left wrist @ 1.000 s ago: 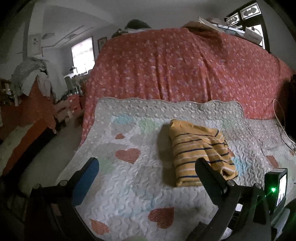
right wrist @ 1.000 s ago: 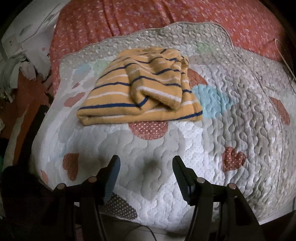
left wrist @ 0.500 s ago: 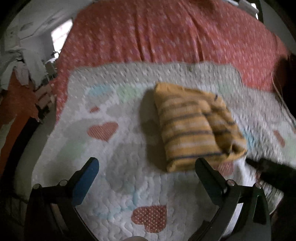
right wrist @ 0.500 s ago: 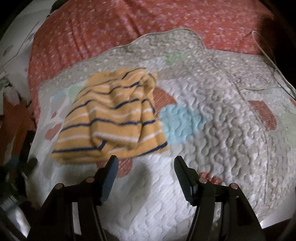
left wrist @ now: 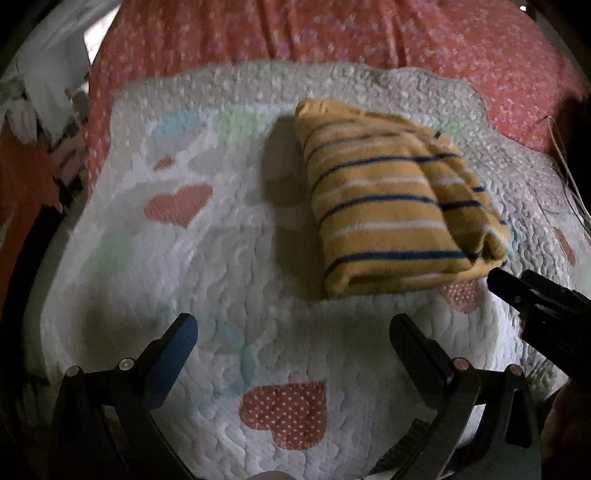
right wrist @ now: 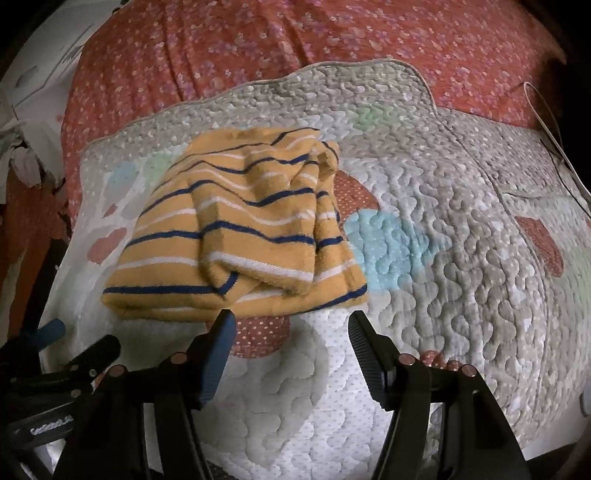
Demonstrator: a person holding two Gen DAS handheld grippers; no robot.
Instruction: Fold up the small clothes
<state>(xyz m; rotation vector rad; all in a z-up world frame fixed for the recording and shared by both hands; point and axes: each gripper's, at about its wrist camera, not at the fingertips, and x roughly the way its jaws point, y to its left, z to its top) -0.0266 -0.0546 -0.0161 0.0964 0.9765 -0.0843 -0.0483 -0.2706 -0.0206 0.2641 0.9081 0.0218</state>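
Note:
A small yellow garment with navy and white stripes [left wrist: 391, 206] lies folded into a thick bundle on the heart-patterned quilt [left wrist: 207, 258]; it also shows in the right wrist view [right wrist: 240, 229]. My left gripper [left wrist: 293, 328] is open and empty, hovering over the quilt just in front of the garment's near edge. My right gripper [right wrist: 291, 325] is open and empty, its fingertips right at the garment's near hem. The right gripper's tip shows in the left wrist view [left wrist: 517, 291], beside the garment's near right corner.
The quilt lies on a red flowered bedspread [left wrist: 332, 33] that rises behind it. A white cable [right wrist: 550, 122] runs along the right side. Piled clothes and furniture [left wrist: 33, 96] stand past the bed's left edge.
Both grippers have tilted down and moved in toward the garment. The right gripper has come up to its near hem. The garment has not moved.

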